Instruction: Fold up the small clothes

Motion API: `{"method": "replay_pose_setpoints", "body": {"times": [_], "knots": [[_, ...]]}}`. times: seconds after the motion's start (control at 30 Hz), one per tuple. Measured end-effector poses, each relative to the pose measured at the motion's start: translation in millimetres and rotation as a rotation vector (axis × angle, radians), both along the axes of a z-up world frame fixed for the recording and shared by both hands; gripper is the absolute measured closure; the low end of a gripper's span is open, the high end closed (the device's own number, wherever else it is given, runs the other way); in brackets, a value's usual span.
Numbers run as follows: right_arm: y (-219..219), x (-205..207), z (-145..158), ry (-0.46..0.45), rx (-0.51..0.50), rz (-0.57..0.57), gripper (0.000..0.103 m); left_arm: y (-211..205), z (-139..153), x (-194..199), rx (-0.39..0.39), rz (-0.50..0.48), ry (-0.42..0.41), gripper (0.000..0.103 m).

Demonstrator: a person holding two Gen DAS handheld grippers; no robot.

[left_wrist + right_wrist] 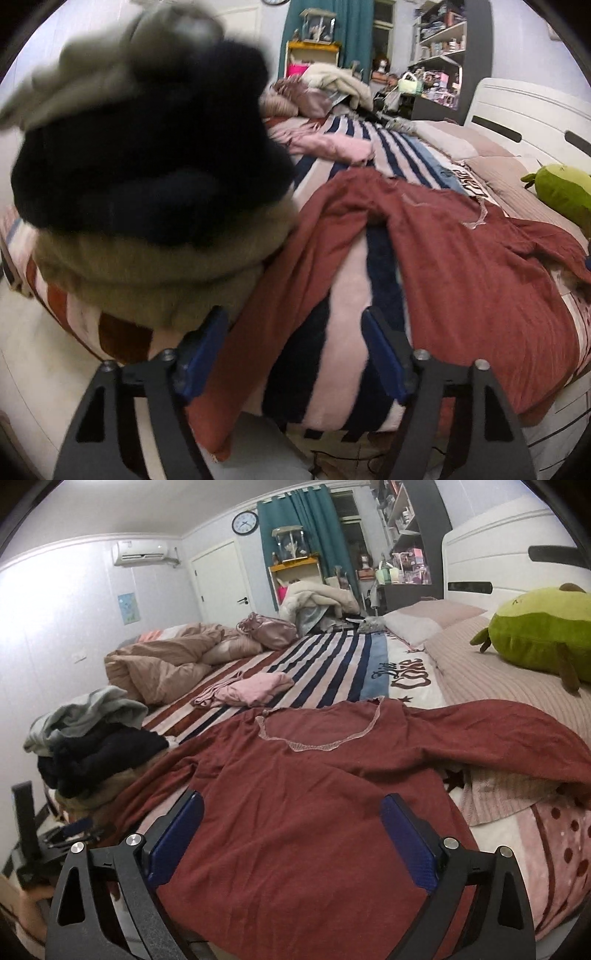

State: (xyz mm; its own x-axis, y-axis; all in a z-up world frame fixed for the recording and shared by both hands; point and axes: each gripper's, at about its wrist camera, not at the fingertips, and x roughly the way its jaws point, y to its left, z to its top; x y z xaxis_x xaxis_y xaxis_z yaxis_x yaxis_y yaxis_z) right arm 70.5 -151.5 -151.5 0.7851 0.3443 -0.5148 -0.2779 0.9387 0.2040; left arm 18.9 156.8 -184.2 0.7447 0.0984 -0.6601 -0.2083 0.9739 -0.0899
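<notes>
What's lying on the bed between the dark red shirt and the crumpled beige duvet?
A small folded pink garment on the striped blanket, clearest in the right wrist view.

shirt [314, 775] spread on bed [332, 664], clothes pile [96, 746] at its left.

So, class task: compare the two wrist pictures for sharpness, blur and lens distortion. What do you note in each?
Left wrist view: the pile of clothes close to the lens is smeared and soft, while the red top and the left tongs stay fairly crisp. Right wrist view: sharp throughout, down to the wall clock. Both: fisheye bending with dark corners.
</notes>
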Motion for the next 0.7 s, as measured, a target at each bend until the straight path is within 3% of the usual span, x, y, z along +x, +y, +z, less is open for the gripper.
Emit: {"method": "replay_pose_setpoints", "body": {"times": [0.1, 0.17, 0.27, 0.33, 0.53, 0.7], "knots": [[3, 1, 2, -0.001, 0.001, 0.005, 0.007, 3, -12, 5, -0.011, 0.005, 0.023, 0.050], [4, 2, 2, 0.000, 0.003, 0.009, 0.007, 0, -16, 8, -0.001, 0.006, 0.041, 0.069], [6, 2, 2, 0.003, 0.003, 0.011, 0.007, 0, -24, 13, 0.010, 0.022, 0.069, 0.090], [6, 2, 3, 0.004, 0.008, 0.012, 0.007, -1, -23, 14, 0.009, 0.025, 0.072, 0.096], [3, 2, 2, 0.003, 0.038, 0.010, 0.007, -3, -2, 6, -0.051, -0.008, 0.008, 0.099], [-7, 3, -1, 0.004, 0.065, 0.008, 0.007, -31, 48, 4, -0.064, -0.118, -0.115, 0.099]]}}
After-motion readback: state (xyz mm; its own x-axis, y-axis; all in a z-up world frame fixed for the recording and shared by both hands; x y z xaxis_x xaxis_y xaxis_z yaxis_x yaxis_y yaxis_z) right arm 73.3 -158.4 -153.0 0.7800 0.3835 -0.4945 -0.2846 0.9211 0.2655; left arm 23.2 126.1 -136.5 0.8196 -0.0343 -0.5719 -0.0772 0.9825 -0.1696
